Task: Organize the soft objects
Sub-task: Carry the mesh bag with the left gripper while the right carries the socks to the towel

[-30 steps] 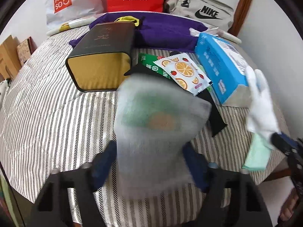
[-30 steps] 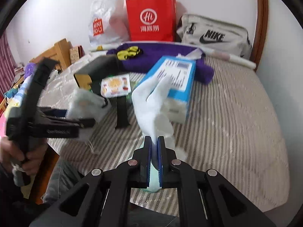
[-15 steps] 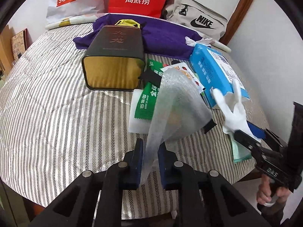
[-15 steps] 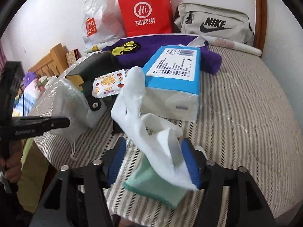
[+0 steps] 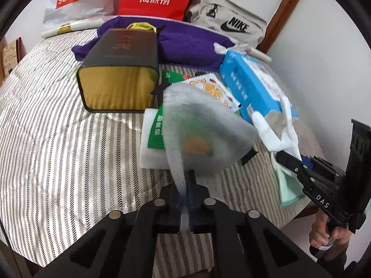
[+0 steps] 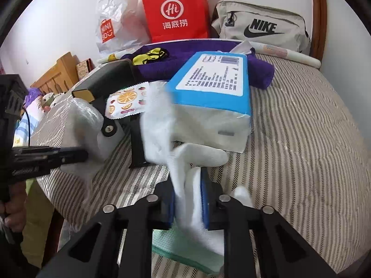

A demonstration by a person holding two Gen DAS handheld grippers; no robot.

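My left gripper (image 5: 185,199) is shut on a translucent white foam pouch (image 5: 204,132) and holds it above the striped bed; the pouch also shows in the right wrist view (image 6: 83,125). My right gripper (image 6: 189,206) is shut on a white glove (image 6: 185,162), whose fingers blur in motion. The glove and the right gripper (image 5: 287,159) show at the right of the left wrist view. A green cloth (image 6: 185,252) lies under the right gripper at the bed's edge.
A black and gold box (image 5: 120,74), fruit-print packet (image 5: 215,90), green packet (image 5: 157,127), blue tissue pack (image 6: 215,88) and purple cloth (image 5: 185,44) lie on the striped bed (image 6: 301,139). Red bag (image 6: 176,11), Miniso bag and Nike bag (image 6: 259,27) stand behind.
My right gripper has closed from open onto the white glove and lifted it. My left gripper stays shut on the foam pouch, which has swung slightly right.
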